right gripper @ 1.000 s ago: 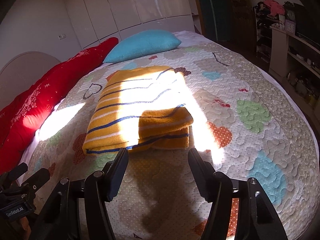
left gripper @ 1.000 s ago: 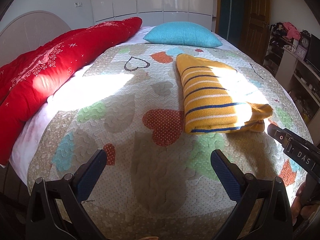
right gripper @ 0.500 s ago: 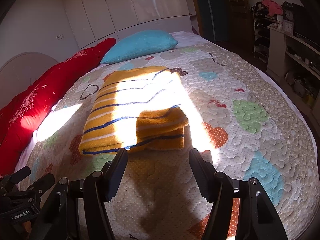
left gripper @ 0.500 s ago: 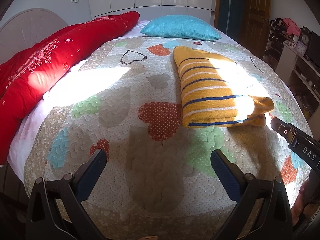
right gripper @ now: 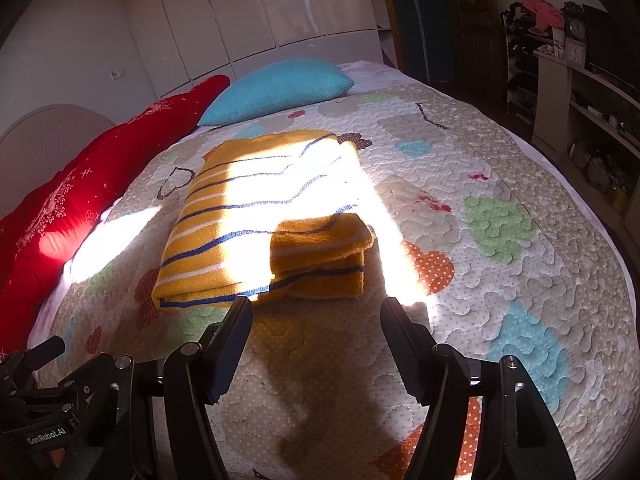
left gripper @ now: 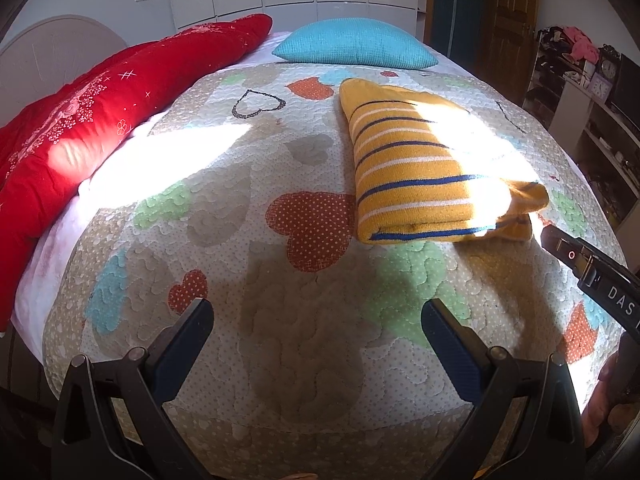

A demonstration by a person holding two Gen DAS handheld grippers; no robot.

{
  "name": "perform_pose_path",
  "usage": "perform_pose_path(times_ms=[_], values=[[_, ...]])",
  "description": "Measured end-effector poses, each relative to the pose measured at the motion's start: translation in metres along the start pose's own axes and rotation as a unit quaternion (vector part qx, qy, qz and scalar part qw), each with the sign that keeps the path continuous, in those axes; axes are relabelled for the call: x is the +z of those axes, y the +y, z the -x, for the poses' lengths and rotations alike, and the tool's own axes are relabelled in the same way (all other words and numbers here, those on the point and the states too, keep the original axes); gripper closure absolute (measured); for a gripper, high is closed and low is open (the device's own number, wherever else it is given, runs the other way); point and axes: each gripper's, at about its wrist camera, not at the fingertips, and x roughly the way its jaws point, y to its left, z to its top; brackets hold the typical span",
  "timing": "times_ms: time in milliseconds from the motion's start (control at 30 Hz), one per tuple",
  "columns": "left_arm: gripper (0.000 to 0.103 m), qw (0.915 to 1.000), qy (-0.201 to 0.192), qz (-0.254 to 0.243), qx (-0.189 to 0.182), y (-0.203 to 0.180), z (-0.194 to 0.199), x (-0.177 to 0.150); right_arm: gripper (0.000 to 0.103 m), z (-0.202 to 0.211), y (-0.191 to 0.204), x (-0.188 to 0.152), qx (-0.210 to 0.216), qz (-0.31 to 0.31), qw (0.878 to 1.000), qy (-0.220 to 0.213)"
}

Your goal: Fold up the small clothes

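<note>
1. The yellow striped garment lies folded on the quilt, w/ white and dark blue stripes. A smaller folded part sits on top at its near right corner, seen best in the right wrist view.
2. Sunlight falls across the middle of the garment, so the stripes there are washed out and hard to read.
3. The left gripper is held above the quilt, fingers wide apart, nothing between them. It is well to the left of the garment and nearer to the camera; no contact w/ the cloth.
4. The right gripper stands just in front of the near edge of the garment. Its fingers are apart and empty; only bare quilt shows between them. The left fingertip looks very close to the garment edge, but I cannot tell if it touches.
5. In the left wrist view the body of the right-hand tool comes in from the right edge, w/ a bit of the person's hand at the lower right corner.
6. The quilt has heart patches in red, green, blue and grey-brown.
7. At the far end of the bed lies a turquoise pillow, apart from the garment. A long red cushion runs along the left side of the bed.
8. Behind the bed are white cupboard doors. On the right, shelves w/ clutter and a small clock.
</note>
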Motion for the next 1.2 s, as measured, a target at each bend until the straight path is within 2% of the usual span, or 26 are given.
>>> perform_pose_path(times_ms=[533,867,1200], values=[[0.0,0.9998,0.016,-0.002,-0.012,-0.003,-0.006,-0.004,0.03,-0.004,-0.005,-0.003,0.001,-0.002,1.0,0.005],[0.0,0.9991,0.036,0.006,-0.022,-0.002,-0.014,-0.008,0.029,-0.004,0.01,-0.008,-0.005,0.028,1.0,0.005],[0.0,0.9986,0.045,0.016,-0.024,0.002,-0.02,-0.01,0.028,-0.007,0.01,-0.009,-0.006,0.029,1.0,0.006]])
